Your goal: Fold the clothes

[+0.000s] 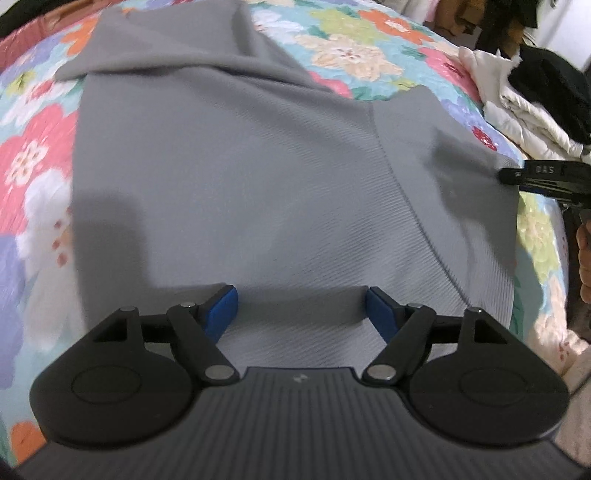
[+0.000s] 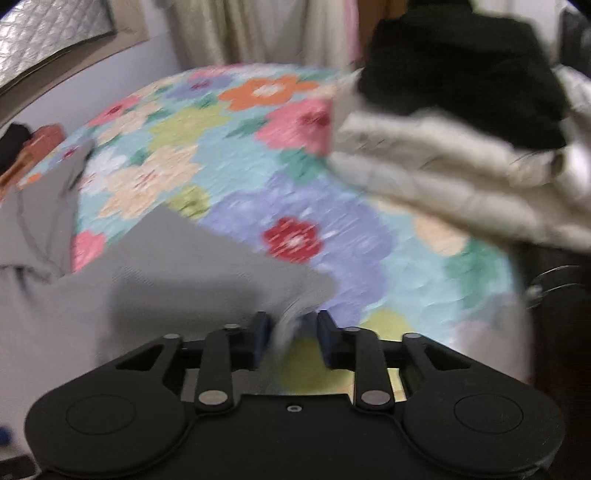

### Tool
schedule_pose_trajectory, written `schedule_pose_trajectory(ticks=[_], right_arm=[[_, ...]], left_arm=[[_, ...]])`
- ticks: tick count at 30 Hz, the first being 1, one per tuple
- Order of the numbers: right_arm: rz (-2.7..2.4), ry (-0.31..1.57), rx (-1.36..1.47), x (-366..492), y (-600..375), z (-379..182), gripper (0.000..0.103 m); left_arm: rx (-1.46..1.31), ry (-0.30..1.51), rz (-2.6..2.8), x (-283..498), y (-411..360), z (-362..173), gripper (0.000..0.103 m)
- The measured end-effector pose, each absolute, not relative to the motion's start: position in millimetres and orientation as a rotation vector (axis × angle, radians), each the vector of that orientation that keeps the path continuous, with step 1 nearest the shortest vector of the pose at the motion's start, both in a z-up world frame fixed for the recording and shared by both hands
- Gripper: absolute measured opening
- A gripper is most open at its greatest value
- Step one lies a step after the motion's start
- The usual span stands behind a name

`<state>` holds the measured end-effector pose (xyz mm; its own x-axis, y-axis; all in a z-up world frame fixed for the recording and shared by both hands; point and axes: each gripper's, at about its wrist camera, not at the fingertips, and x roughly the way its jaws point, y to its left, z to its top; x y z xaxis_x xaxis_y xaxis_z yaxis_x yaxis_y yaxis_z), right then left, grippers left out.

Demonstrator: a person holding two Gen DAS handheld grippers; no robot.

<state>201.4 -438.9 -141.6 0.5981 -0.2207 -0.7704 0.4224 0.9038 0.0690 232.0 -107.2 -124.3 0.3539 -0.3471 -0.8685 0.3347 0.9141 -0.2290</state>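
A grey garment (image 1: 258, 177) lies spread flat on the flowered bedspread (image 1: 33, 155), with one part folded over at its far end. My left gripper (image 1: 301, 306) hovers open over the garment's near edge, and nothing sits between its blue pads (image 1: 221, 308). My right gripper (image 1: 511, 176) reaches in from the right at the garment's right edge. In the blurred right wrist view, a corner of the grey garment (image 2: 207, 258) rises between the fingers of the right gripper (image 2: 293, 330), which is shut on it.
A pile of white and black clothes (image 2: 461, 166) sits on the bed's right side, also in the left wrist view as the pile (image 1: 535, 110). A hand (image 1: 583, 258) shows at the right edge. Bare flowered bedspread (image 2: 258, 166) stretches beyond the garment towards a curtain (image 2: 240, 33) and the wall.
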Motion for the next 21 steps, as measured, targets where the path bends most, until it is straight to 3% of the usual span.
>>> schedule_pose_trajectory(ticks=[7,13,17,21], right_arm=[[-0.223,0.698,0.314,192.0,-429.0,-109.3,0.038],[-0.015,0.574,0.342,187.6,-408.8,-87.0,0.038],[0.230,0.543,0.303,192.5,-375.0,-88.5,0.038],[0.292,0.587,0.194,200.9,-354.3,-102.4,0.038]], left_arm=[[0.009,1.154,-0.286,229.7,-54.1,-117.4,0.076],[-0.195,1.095,-0.226,241.0,1.5,-76.4,0.073],[-0.265,0.996,-0.157,256.7,13.4,-24.9,0.073],[-0.387,0.780,-0.176,260.9,16.7,14.9,0.075]])
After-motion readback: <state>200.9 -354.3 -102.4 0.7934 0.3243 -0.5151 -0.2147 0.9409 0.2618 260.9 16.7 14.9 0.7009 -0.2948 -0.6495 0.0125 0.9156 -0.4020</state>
